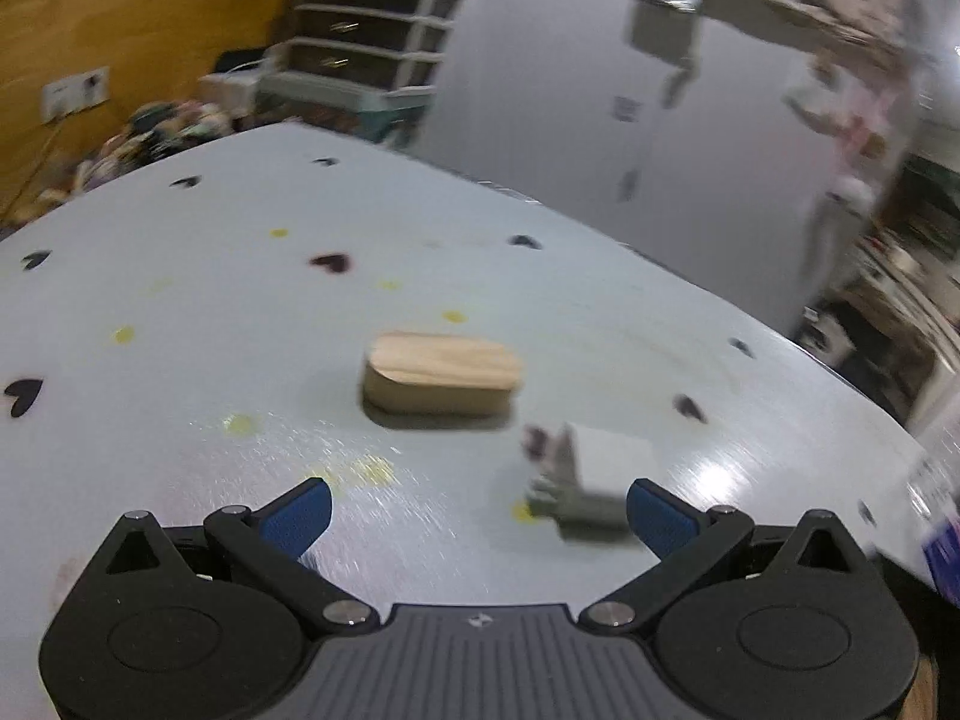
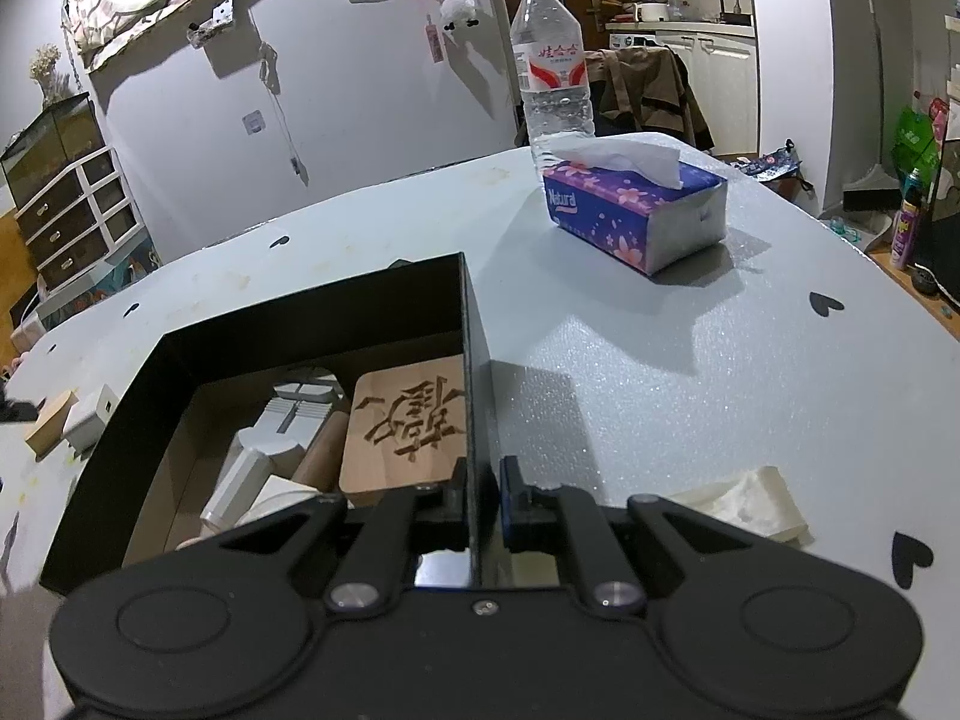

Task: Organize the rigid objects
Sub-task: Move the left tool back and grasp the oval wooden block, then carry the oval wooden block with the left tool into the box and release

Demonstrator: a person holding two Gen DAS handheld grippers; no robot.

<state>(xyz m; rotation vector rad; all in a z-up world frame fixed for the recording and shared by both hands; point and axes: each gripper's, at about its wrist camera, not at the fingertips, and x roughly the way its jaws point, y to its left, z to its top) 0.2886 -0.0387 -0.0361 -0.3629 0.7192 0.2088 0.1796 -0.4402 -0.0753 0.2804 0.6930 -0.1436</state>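
In the left wrist view my left gripper is open and empty above the pale table. A rounded wooden block lies ahead of it. A white charger plug lies just inside the right fingertip. In the right wrist view my right gripper is shut on the right wall of a black box. The box holds an engraved wooden coaster, white plastic parts and a wooden rod. The block and charger show left of the box.
A purple tissue pack and a water bottle stand at the table's far side. A white moulded piece lies right of my right gripper. Drawers and a white wall stand beyond the table.
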